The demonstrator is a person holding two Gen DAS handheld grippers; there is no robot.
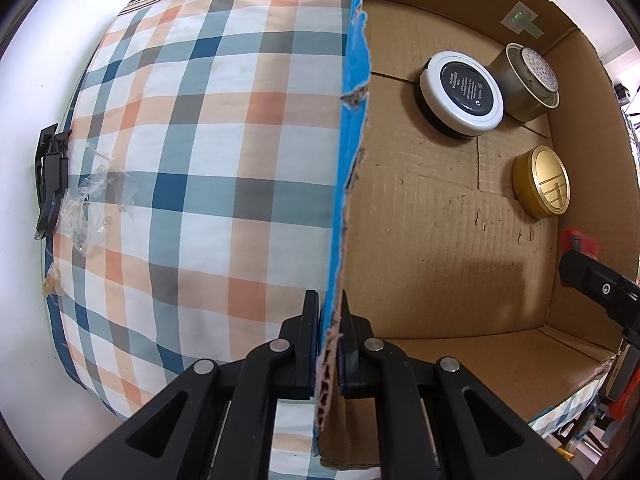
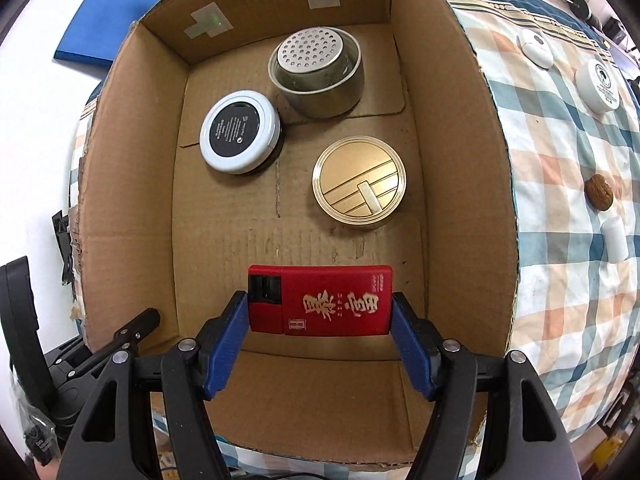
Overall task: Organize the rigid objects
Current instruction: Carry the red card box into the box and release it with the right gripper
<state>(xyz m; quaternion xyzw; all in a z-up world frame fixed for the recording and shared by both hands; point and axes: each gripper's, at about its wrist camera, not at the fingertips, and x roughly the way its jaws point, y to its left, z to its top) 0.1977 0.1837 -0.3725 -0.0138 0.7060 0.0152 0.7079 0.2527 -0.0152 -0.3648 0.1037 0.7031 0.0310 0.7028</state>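
So the left claw [image 1: 329, 320] is pinched tight on the cardboard box's [image 2: 132, 208] side wall, one finger outside against the blue tape along the rim and one inside, pointing pretty much straight down. The box sits on a plaid cloth [image 1: 208, 152] in blue, orange and white; looks like a table under it, but I can't say for sure from these views.

The right claw [image 2: 319, 312] is down inside the box, gripping a red box with gold characters [image 2: 332, 300] by its two short ends, blue pads pressed on both. The red box is low over the near part of the box floor; whether it's actually touching the cardboard I can't tell.

Already in the cardboard box, toward the far end:
- a round white-rimmed tin with a dark label [image 2: 239, 136], on the left
- a grey metal cup with a perforated insert [image 2: 318, 76], near the back wall, just beside the white tin
- a gold round tin [image 2: 359, 182], closer in, on the right

Out on the cloth to the right of the box: a walnut [image 2: 599, 192], a small white bottle [image 2: 615, 238], a white jar [image 2: 598, 86] and a white oval thing [image 2: 536, 47]. On the left side of the cloth there's some crumpled clear plastic [image 1: 94, 196] and a black clip-like object [image 1: 50, 176] at the edge.
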